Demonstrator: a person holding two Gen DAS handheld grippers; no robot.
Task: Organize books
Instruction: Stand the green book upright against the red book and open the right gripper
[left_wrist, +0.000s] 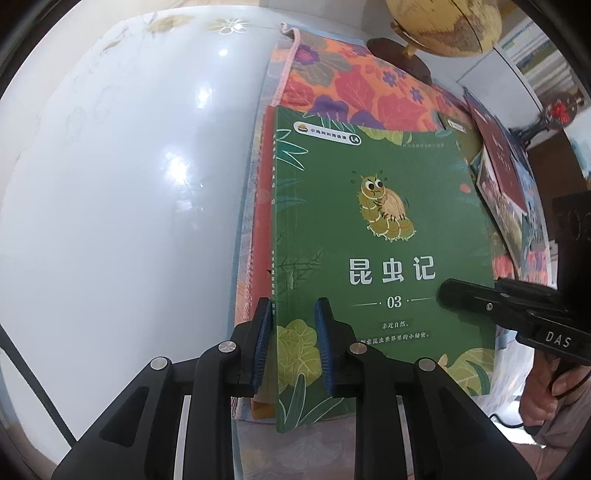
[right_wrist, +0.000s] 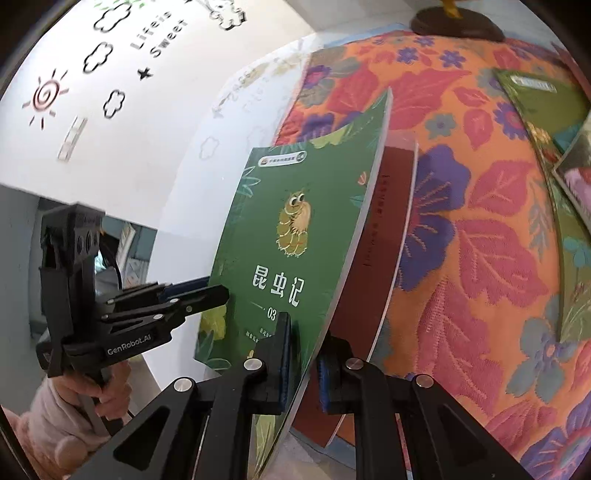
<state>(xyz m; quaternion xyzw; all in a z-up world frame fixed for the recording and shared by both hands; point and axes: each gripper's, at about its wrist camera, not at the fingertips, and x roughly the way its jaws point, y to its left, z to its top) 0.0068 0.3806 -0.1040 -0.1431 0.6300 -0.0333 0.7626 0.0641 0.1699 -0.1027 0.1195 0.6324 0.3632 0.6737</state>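
While both my claws clamp the green insect book (left_wrist: 380, 236), left gripper (left_wrist: 291, 347) on its spine edge, right gripper (right_wrist: 304, 365) on its open edge, it hangs just above the red book (right_wrist: 384, 236) on the floral cloth (right_wrist: 480, 229).

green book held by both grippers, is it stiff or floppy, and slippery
Probably floppy: the green book looks thin, and its free edge curves in the right wrist view. Likely light, since the left gripper and right gripper hold it only by its edges. The cover shows a slight sheen, so it may slide off the red book beneath.
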